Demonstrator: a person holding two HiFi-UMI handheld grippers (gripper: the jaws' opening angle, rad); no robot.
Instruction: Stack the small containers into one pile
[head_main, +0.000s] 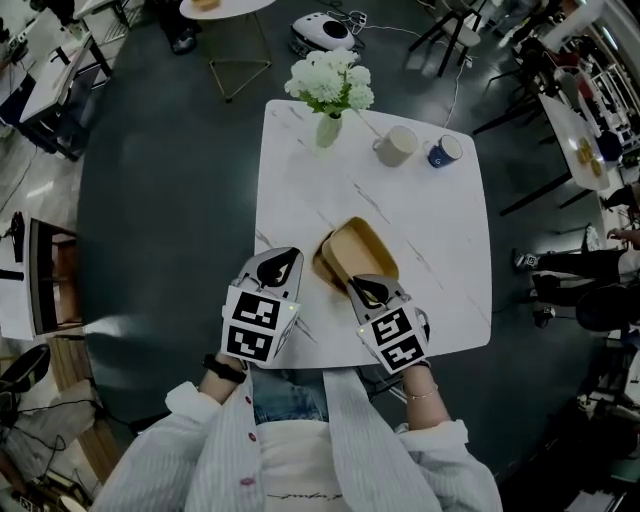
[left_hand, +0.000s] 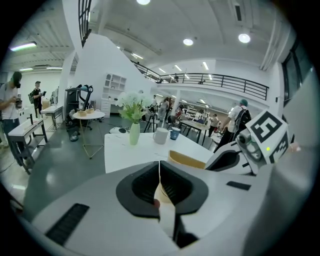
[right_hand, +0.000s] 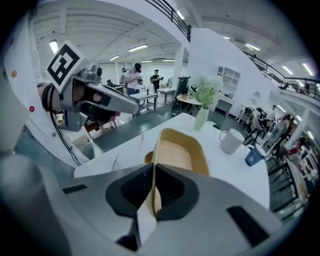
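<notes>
A tan paper container (head_main: 358, 250) lies at the middle of the white marble table (head_main: 430, 230), resting in or on a darker one (head_main: 322, 268) whose edge shows at its left. My right gripper (head_main: 368, 290) is shut on the near rim of the tan container (right_hand: 181, 150), and the wall runs between the jaws of that right gripper (right_hand: 154, 172). My left gripper (head_main: 283, 265) hovers just left of the pile, apart from it. In the left gripper view the left gripper (left_hand: 159, 172) is shut, with the container (left_hand: 187, 159) beyond it.
A vase of white flowers (head_main: 328, 95), a white mug (head_main: 396, 146) and a blue mug (head_main: 445, 152) stand along the table's far side. The near and left table edges are close to both grippers. Chairs and other tables surround the area.
</notes>
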